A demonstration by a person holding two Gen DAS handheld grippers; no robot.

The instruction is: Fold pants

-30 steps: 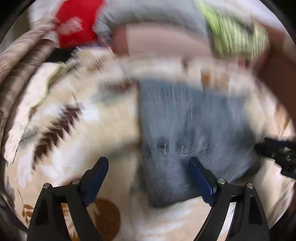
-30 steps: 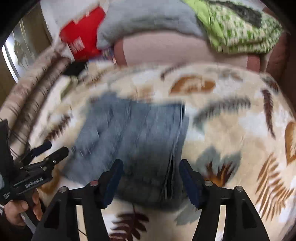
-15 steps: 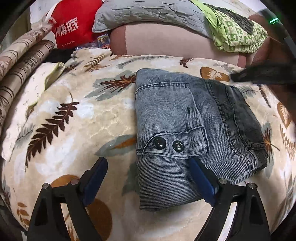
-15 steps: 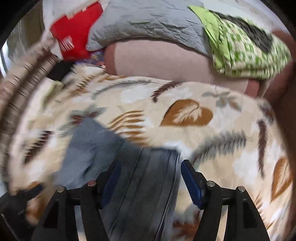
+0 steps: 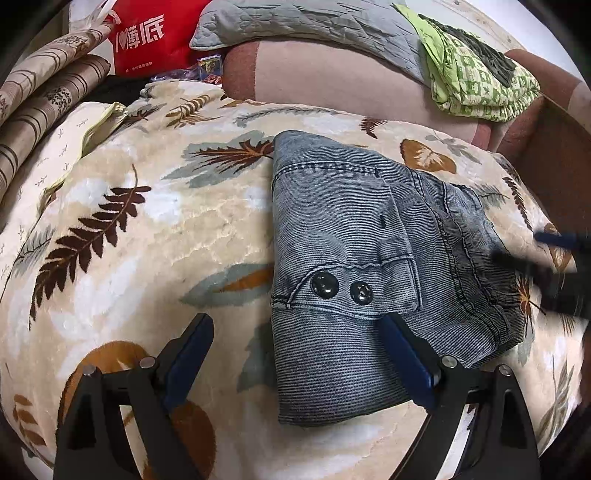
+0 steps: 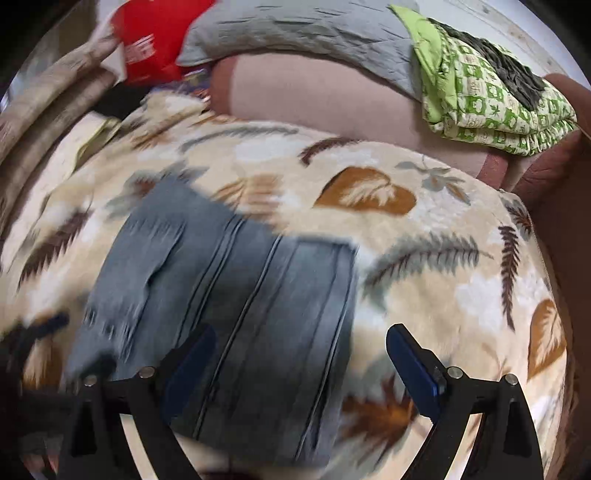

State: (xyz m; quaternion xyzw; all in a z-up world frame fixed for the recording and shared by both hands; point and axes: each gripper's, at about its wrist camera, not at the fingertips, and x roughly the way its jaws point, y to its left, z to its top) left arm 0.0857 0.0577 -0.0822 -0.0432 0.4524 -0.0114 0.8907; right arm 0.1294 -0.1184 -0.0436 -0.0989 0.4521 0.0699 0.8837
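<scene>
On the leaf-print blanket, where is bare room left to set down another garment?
Free: the broad stretch of blanket left of the folded jeans, out to the striped cushions; also the patch right of the jeans. Crowded: the far edge, with red bag, grey pillow and green cloth.

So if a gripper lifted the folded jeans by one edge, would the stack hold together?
Probably not: the folded jeans are soft layered denim, so lifted layers would likely peel open. They look thick and fairly heavy. The plush leaf blanket should resist sliding when pushed.
</scene>
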